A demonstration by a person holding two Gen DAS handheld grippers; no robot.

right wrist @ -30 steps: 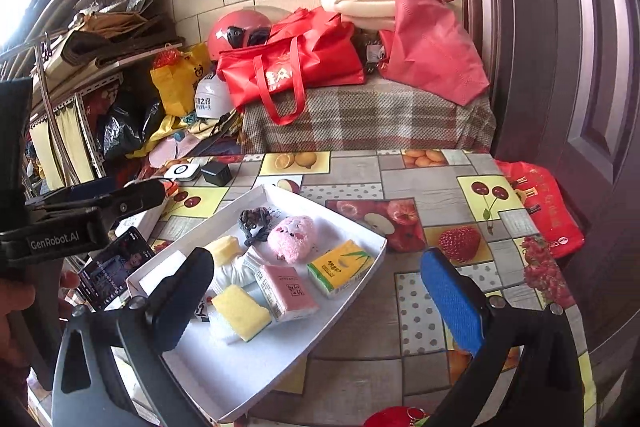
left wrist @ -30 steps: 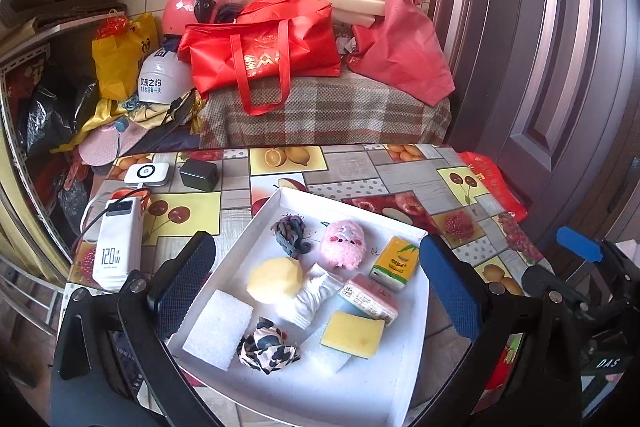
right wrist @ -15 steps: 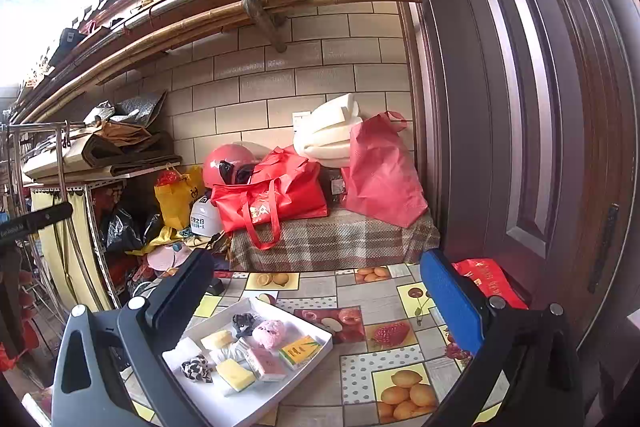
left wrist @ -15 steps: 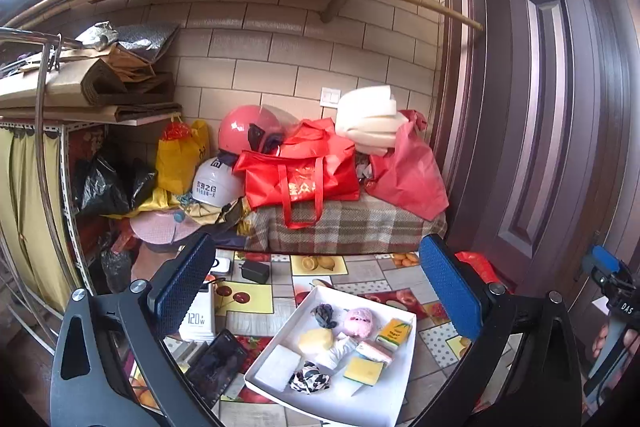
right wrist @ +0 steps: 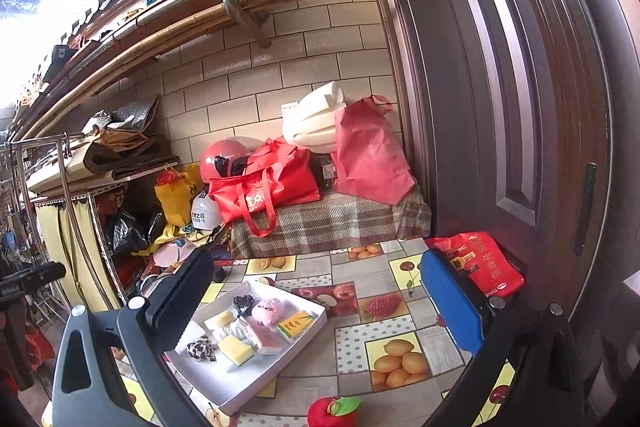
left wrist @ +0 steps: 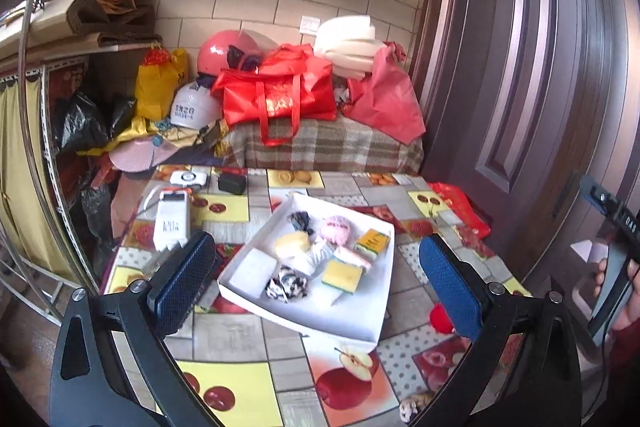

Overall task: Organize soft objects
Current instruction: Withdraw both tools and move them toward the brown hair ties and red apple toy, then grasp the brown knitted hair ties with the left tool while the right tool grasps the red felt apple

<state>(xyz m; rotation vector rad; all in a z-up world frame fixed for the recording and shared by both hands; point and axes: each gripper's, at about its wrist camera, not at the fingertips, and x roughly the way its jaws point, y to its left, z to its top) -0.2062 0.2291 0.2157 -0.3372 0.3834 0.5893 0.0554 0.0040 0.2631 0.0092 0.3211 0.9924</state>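
A white tray [left wrist: 360, 315] on the fruit-patterned table holds several soft items: a white sponge [left wrist: 252, 271], a black-and-white scrunchie [left wrist: 287, 285], a yellow sponge [left wrist: 343, 275], a pink plush [left wrist: 337, 227], a pale yellow sponge [left wrist: 292, 243] and a dark scrunchie [left wrist: 302, 221]. My left gripper [left wrist: 316, 287] hangs open above the tray's near edge, holding nothing. My right gripper [right wrist: 316, 307] is open and empty, well back from the tray [right wrist: 248, 383]. A red plush apple [right wrist: 334, 413] lies on the table near the tray.
A white power bank [left wrist: 172, 221], a small black box [left wrist: 232, 183] and a white gadget [left wrist: 188, 178] sit left of the tray. Behind the table a plaid-covered bench carries red bags [left wrist: 280, 95] and helmets. A brown door [left wrist: 540, 87] stands to the right. A hand [left wrist: 628, 291] shows at the right edge.
Both grippers pulled up and back from close over the tray. The left one has since come down nearer to it again; the right stays high. Both remain open.
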